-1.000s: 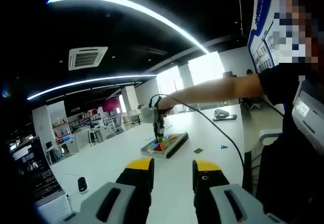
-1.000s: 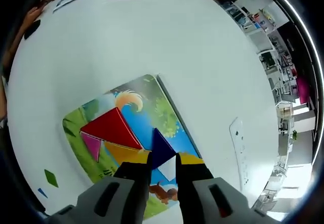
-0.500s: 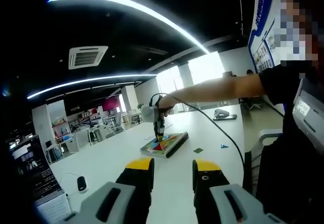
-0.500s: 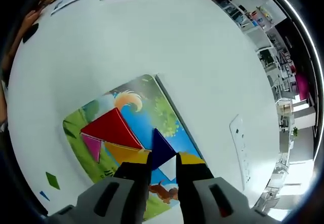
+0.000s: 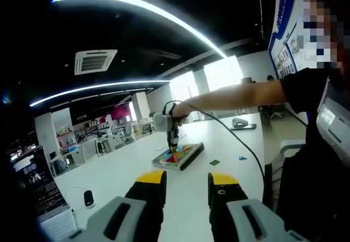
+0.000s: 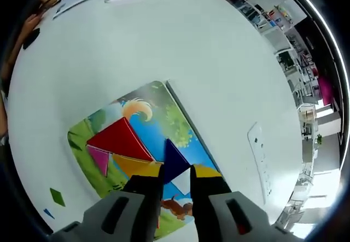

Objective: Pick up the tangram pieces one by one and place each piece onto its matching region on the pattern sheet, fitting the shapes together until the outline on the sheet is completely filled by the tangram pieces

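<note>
over pattern sheet [image 6: 180, 124], right gripper [image 6: 176, 175] pinching dark blue triangle [image 6: 174, 160], lying beside yellow piece [image 6: 134, 166], near red triangle [image 6: 121, 138]. left gripper [image 5: 186, 180] hovering well short of sheet, jaws spread, gripping nothing. green piece [image 6: 57, 196] lying apart on white table [image 6: 164, 39].

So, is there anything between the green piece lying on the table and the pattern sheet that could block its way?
Nothing visible does. In the right gripper view the green piece lies on the bare white table just off the corner of the pattern sheet, with only open tabletop between them. A small blue piece lies beside it, off that path.
</note>
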A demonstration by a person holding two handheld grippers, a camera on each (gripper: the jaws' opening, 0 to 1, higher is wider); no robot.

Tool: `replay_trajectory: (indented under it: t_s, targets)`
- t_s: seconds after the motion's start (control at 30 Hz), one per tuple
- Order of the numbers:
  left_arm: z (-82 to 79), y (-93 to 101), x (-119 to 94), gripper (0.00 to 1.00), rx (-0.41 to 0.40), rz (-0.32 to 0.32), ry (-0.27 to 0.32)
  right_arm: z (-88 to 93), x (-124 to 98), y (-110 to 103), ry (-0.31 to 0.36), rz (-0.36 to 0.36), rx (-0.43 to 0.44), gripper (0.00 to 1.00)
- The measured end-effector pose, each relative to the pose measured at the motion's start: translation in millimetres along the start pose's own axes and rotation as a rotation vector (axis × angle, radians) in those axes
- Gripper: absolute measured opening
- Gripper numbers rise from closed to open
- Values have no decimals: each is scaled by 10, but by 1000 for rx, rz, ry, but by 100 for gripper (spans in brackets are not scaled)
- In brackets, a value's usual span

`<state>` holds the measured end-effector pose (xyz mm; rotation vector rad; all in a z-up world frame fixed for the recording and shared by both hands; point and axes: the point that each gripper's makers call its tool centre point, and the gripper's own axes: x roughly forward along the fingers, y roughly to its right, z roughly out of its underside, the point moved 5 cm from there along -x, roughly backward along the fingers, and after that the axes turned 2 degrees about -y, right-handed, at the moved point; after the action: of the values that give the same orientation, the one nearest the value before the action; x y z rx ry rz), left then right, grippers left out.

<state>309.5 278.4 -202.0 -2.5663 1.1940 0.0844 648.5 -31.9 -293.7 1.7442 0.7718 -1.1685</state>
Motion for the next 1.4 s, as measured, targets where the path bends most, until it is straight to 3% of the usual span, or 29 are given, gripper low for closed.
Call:
replay_trajectory:
  t_s: [0.67,0.83,0.93,1.13,1.4]
  targets:
    - [-1,3,2,32,-1,-1,1,-21,8,26,17,2,-19,22]
    - [-1,-7,-4,32,-2,-3,2,11,-19,67,17,17,-11,30]
    - [-1,-10,-1,32,-2,-3,1,63,-71,54,5,16,-16,38]
    - [-5,2,14,32,0,2,-1,87,-282,-97,27,1,-79,38]
    - [-5,18,56,32,1,11,-11,197,-517,-241,7,-10,-147,38]
